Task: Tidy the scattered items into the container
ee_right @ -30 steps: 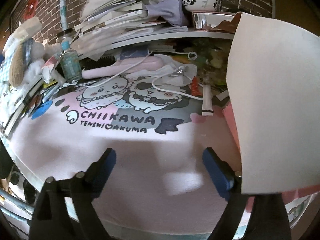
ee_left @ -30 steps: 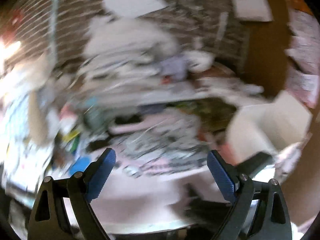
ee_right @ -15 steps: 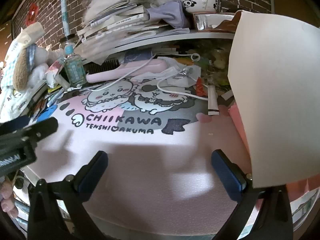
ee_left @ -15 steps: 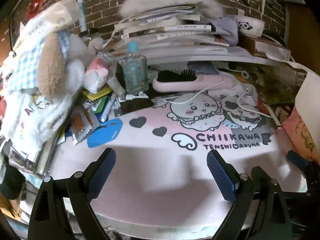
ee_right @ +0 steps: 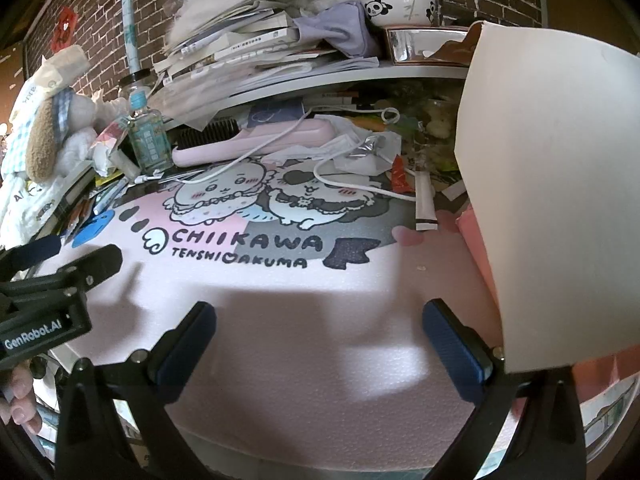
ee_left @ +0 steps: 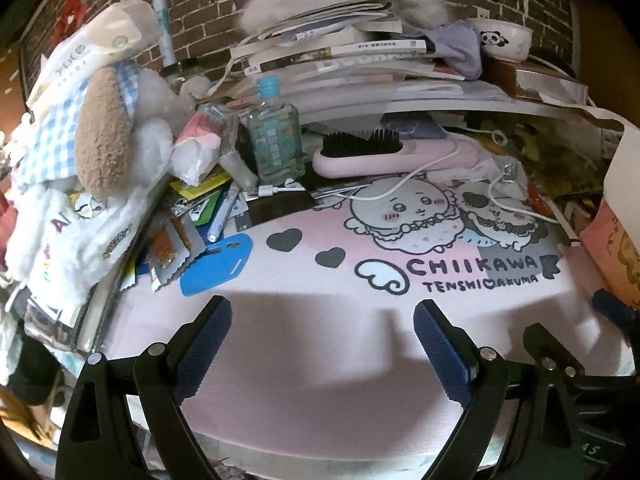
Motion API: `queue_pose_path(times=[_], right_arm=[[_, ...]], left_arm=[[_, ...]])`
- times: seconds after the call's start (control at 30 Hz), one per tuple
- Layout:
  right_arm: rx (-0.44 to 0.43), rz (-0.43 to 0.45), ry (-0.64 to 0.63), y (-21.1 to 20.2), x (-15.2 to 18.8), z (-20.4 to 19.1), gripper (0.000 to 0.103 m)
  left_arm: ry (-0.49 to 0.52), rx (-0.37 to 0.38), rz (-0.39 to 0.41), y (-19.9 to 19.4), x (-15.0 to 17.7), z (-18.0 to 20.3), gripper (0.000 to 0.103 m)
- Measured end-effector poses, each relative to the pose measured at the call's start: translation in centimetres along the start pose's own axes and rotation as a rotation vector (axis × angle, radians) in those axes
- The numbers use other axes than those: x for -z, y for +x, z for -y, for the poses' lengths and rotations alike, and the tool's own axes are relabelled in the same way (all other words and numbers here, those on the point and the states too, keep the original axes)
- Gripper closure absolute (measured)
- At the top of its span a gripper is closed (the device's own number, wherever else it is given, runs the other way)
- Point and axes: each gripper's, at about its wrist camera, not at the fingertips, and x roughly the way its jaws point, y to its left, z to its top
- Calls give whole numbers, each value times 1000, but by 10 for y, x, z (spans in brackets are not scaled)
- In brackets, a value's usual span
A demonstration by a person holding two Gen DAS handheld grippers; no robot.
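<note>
My left gripper point(ee_left: 322, 320) hangs open over the bare front of the pink Chiikawa mat point(ee_left: 320, 360), holding nothing. My right gripper point(ee_right: 320, 320) is open too, low over the same mat. The container, a pink box with a raised cream flap point(ee_right: 552, 200), stands just right of the right gripper. Scattered items lie along the mat's far and left edges: a clear bottle point(ee_left: 274, 140), a pink hairbrush point(ee_left: 384, 156), a white cable point(ee_left: 400, 188), a blue tag point(ee_left: 218, 260), a pen point(ee_left: 222, 216), orange sachets point(ee_left: 168, 244) and a white tube point(ee_right: 424, 204).
A plush toy point(ee_left: 104, 136) and white cloths pile up at the left. A shelf point(ee_left: 440, 108) behind carries stacked books and a panda bowl point(ee_left: 506, 42) against a brick wall. The left gripper's body point(ee_right: 52, 280) and a person's fingers point(ee_right: 20, 400) show at the right view's left edge.
The left wrist view has swung from a blurred sweep to a steady look across the mat. The left gripper has come into the right view at the left. Both stay open.
</note>
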Motion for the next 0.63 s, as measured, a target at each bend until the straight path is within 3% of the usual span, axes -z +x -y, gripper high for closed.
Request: queue_pose_path(times=[0.63], right_arm=[[-2,0,-1,0,0,0,0]], left_arm=[[15,-5,5,2,2,2,12]])
